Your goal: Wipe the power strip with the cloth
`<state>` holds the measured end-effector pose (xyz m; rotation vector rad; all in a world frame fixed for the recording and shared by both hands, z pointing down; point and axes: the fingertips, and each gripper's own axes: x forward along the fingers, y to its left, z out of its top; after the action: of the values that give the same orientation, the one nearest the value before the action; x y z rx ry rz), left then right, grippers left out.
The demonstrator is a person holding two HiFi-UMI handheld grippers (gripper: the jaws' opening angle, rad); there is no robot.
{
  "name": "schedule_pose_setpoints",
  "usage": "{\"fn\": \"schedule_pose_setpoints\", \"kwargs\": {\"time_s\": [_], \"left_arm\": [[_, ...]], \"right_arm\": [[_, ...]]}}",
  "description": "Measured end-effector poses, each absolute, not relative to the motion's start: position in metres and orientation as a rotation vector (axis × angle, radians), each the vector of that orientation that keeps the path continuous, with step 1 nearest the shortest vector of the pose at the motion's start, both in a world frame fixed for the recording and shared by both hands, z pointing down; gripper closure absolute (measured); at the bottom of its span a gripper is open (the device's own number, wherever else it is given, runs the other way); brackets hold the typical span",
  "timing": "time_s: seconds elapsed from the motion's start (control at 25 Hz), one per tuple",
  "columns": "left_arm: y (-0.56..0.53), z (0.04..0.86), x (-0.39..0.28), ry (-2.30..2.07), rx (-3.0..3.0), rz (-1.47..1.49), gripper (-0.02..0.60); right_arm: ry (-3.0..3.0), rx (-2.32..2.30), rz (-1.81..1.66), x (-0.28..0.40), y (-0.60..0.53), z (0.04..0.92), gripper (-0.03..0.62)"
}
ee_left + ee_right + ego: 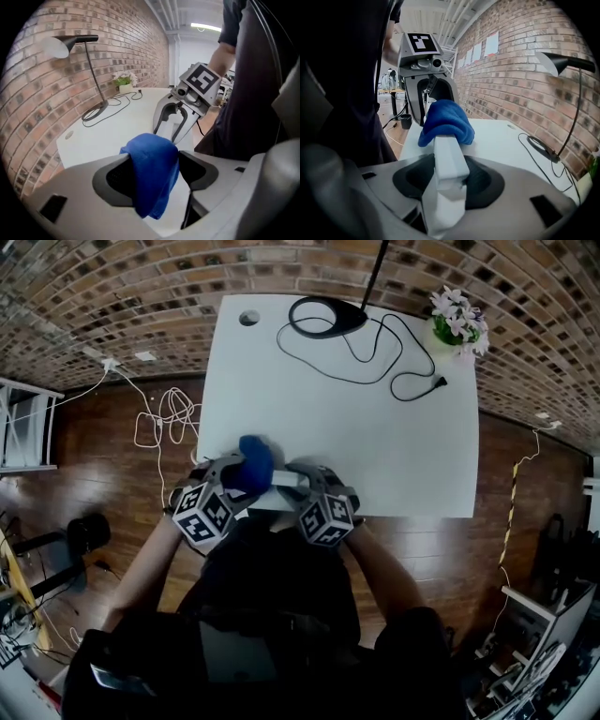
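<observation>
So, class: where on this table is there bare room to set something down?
Free: the table's middle, between the lamp cable and the blue cloth, and the left side below the round hole. Crowded: the far edge with lamp base and flower pot; the near edge, around the cloth and power strip.

Looking down at a person (272, 615) using two handheld grippers at the near edge of a white table (375, 456).
The left gripper (242, 480) meets a blue cloth (254, 463); the right gripper (302, 486) is at a white power strip (287, 480) just beside it. Far off sit a black lamp base (323, 315), its trailing cord (437, 382) and potted flowers (457, 322) at the far right corner.
</observation>
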<state>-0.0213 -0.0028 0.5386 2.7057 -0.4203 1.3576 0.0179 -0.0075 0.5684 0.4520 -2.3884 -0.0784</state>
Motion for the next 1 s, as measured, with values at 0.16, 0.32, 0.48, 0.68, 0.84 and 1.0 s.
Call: {"fn": "schedule_pose_setpoints", "kwargs": {"time_s": [0.16, 0.32, 0.48, 0.68, 0.84, 1.0], "left_arm": [[-0.017, 0.526, -0.023, -0.533, 2.614, 1.218, 0.265], [-0.03, 0.518, -0.017, -0.548, 2.523, 1.151, 0.288], [-0.025, 0.535, -0.011, -0.468, 2.409, 1.151, 0.308], [-0.025, 0.53, -0.006, -0.565, 2.477, 1.209, 0.483], [-0.022, 0.533, -0.01, -0.644, 2.42, 1.262, 0.511], [-0.029, 0.533, -0.031, -0.769, 2.391, 1.268, 0.515]], "right_arm": [[-2.387, 0.432, -0.075, 0.017, -0.007, 0.569, 0.395], [-2.368, 0.387, -0.11, 0.017, -0.006, 0.572, 0.402], [-2.324, 0.343, -0.151, 0.017, -0.001, 0.584, 0.411], [-2.298, 0.374, -0.179, 0.019, -0.005, 0.588, 0.418], [-2.297, 0.374, -0.2, 0.019, -0.004, 0.585, 0.419], [-2.304, 0.376, -0.158, 0.019, -0.004, 0.581, 0.419]]}}
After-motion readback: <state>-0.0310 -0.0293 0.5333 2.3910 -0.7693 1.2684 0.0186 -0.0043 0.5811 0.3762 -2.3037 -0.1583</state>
